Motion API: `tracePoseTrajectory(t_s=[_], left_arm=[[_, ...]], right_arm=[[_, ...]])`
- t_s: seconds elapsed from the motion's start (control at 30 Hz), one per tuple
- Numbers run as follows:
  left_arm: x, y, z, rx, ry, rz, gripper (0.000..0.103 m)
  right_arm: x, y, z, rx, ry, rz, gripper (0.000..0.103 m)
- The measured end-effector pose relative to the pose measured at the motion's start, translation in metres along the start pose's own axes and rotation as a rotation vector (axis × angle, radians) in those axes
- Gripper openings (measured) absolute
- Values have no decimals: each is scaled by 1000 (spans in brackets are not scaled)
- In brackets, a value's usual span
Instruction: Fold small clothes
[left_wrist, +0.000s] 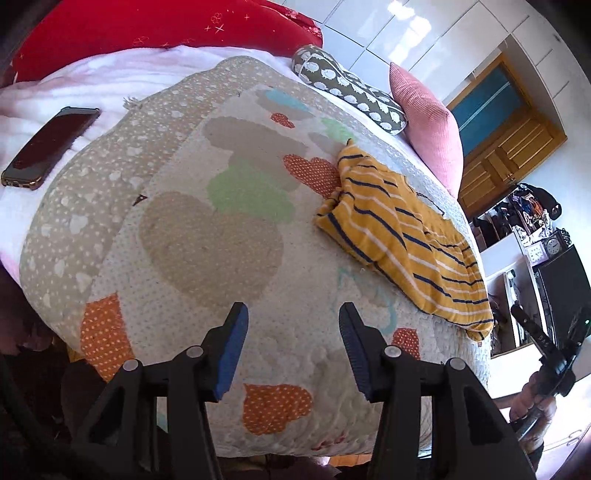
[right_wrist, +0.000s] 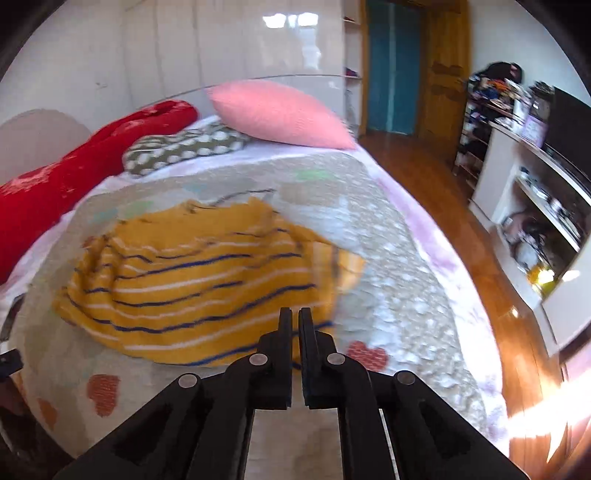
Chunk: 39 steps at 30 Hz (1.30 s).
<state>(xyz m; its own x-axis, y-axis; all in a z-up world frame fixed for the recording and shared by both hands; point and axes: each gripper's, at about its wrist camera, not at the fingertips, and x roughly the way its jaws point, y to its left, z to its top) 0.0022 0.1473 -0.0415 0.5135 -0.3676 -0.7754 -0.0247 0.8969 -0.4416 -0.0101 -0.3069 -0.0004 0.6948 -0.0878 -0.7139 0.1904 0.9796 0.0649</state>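
A small yellow garment (left_wrist: 402, 236) with navy and white stripes lies crumpled on the patchwork quilt (left_wrist: 207, 236) toward the bed's right side. My left gripper (left_wrist: 293, 314) hovers open over bare quilt, well to the left of the garment, with nothing between its blue pads. In the right wrist view the garment (right_wrist: 199, 273) lies just ahead, blurred. My right gripper (right_wrist: 295, 314) is shut, its fingertips over the garment's near edge, and no cloth shows between them. In the left wrist view the right gripper (left_wrist: 519, 314) is off the bed's right edge, held by a hand.
A phone (left_wrist: 48, 147) lies on the pink sheet at the left. A red pillow (left_wrist: 147, 29), a patterned bolster (left_wrist: 351, 88) and a pink cushion (left_wrist: 428, 122) line the bed's far side. Wooden floor (right_wrist: 443, 192) and a white shelf unit (right_wrist: 517, 206) are to the right.
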Motion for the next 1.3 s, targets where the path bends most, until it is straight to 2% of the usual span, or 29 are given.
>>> tracePoseTrajectory(t_s=[0.03, 0.07, 0.13, 0.2, 0.3, 0.33, 0.43, 0.47, 0.53, 0.6, 0.67, 0.7, 0.73, 0.77, 0.9, 1.03, 1.17, 1.3], left_arm=[[-2, 3, 0, 1, -8, 1, 50], [-4, 7, -1, 0, -15, 3, 51], [-9, 15, -4, -2, -25, 3, 51], [-14, 24, -8, -9, -31, 3, 51], [-21, 41, -13, -32, -32, -6, 51], [-23, 48, -14, -42, -36, -11, 52], [-29, 66, -17, -74, -49, -18, 52], [-29, 72, -17, -87, -50, -21, 53], [-29, 82, -17, -110, -48, -27, 53], [-28, 89, -18, -125, -42, -30, 53], [-29, 95, -19, -132, -37, -30, 53], [-30, 96, -19, -132, -37, -28, 53], [-32, 97, -20, -130, -38, -24, 53], [-33, 98, -20, -128, -39, -18, 53], [-37, 90, -19, -116, -46, -18, 53], [-38, 63, -17, -78, -31, -55, 53], [-31, 26, -19, -27, 5, -85, 53], [-16, -16, -22, 38, 58, -108, 53]], right_arm=[[-1, 25, 5, -37, 0, 70, 17], [2, 50, 8, -67, 9, 144, 33], [16, 101, 12, -121, 45, 277, 49], [36, 152, 15, -182, 77, 339, 49], [68, 218, 22, -255, 129, 376, 50], [79, 235, 26, -266, 149, 378, 54], [116, 277, 35, -298, 202, 293, 72], [130, 288, 34, -298, 230, 278, 74], [160, 307, 29, -322, 298, 210, 77], [187, 328, 17, -400, 332, 88, 80], [203, 343, 5, -505, 288, -53, 81], [205, 346, 4, -521, 256, -75, 75], [204, 346, 5, -509, 245, -81, 42], [203, 343, 7, -489, 249, -111, 23], [184, 317, 31, -399, 244, -31, 16], [141, 253, 67, -228, 187, 90, 15], [102, 141, 98, 14, 125, 134, 15], [75, 11, 88, 252, 94, 79, 15]])
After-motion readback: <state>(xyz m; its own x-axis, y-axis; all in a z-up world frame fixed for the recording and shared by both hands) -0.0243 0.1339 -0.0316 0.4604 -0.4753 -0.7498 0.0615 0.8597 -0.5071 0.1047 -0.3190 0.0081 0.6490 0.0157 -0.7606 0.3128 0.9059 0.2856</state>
